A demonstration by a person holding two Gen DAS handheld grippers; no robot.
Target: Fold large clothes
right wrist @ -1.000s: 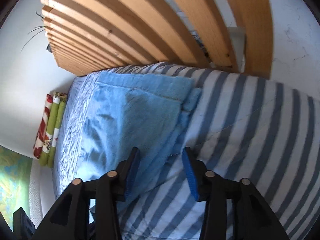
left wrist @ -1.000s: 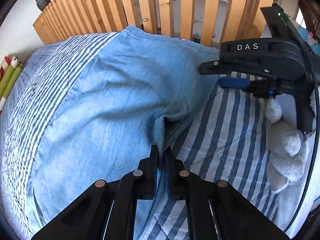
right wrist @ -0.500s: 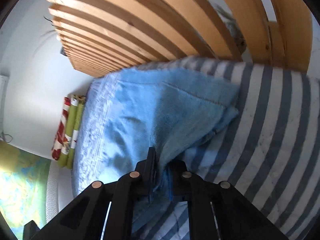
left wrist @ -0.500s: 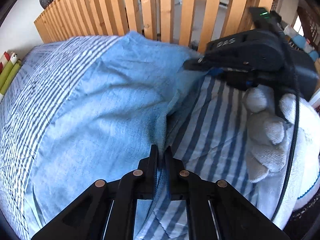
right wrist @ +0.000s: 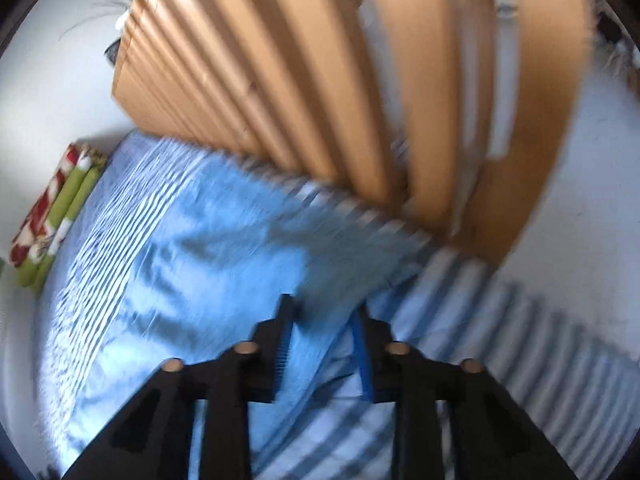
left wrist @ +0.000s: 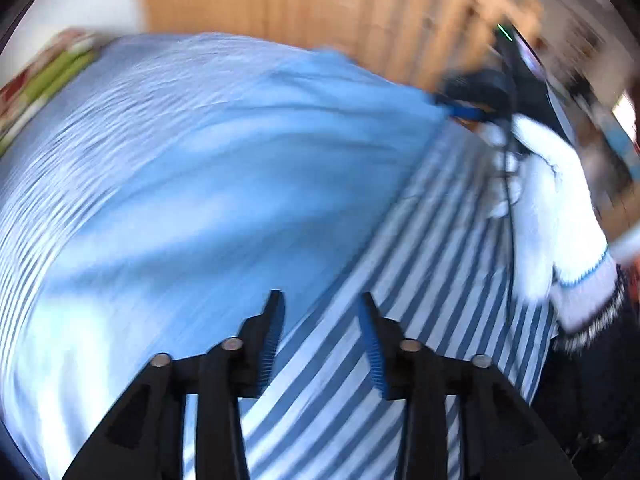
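A large light-blue denim garment [left wrist: 224,184] lies spread on the striped bedsheet [left wrist: 432,280]; the left wrist view is smeared by motion. My left gripper [left wrist: 320,296] hovers over the garment's near edge, its jaws opening, with nothing between them. My right gripper [left wrist: 460,110] sits at the garment's far corner, in a white-gloved hand [left wrist: 552,208]. In the right wrist view the garment [right wrist: 208,280] runs under the right gripper [right wrist: 325,303]. Its jaws are opening too, and a fold of blue cloth lies between them without the pads [right wrist: 282,344] pressing on it.
A wooden slatted bed rail [right wrist: 320,80] stands along the bed's far edge. Rolled red, white and green cloths [right wrist: 52,216] lie against the white wall at the left. A black cable [left wrist: 510,200] hangs beside the gloved hand.
The left gripper let go of the garment's edge, opened and swung away across the bed. The right gripper closed on the garment's corner half a second ago; its jaws have since parted.
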